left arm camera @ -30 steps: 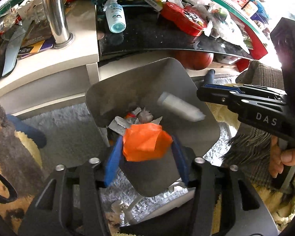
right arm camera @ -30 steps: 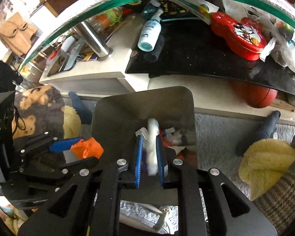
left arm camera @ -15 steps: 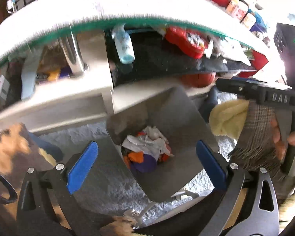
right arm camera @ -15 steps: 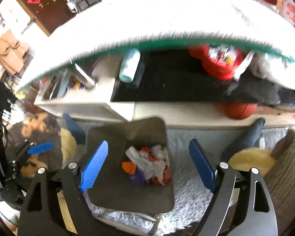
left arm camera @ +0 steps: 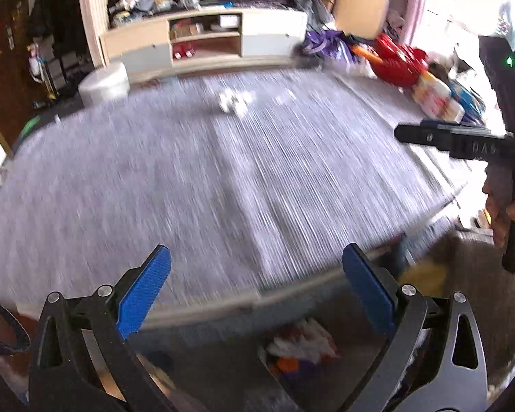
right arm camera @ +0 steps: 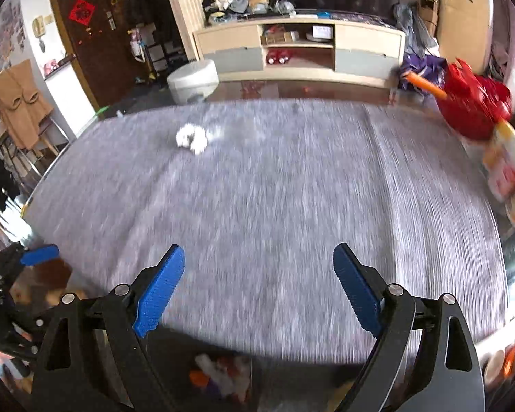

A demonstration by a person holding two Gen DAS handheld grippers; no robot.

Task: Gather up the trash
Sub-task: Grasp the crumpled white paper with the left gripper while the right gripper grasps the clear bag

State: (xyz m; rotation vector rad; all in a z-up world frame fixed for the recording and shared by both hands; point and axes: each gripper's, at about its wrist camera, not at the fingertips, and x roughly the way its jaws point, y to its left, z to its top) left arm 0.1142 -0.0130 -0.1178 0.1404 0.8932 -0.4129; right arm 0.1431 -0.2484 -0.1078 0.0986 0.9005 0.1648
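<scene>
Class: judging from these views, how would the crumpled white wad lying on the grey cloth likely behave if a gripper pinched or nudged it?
The white wad looks like crumpled tissue, so probably light and squashy. Its lumpy shape suggests it would skid rather than roll. Blur hides finer detail.

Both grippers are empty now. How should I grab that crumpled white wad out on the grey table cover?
Come down from above with the right gripper, jaws wide, and pinch the white wad across its middle. It looks like a soft, irregular lump lying on the grey cover, with no handle or edge; blur hides detail.
</scene>
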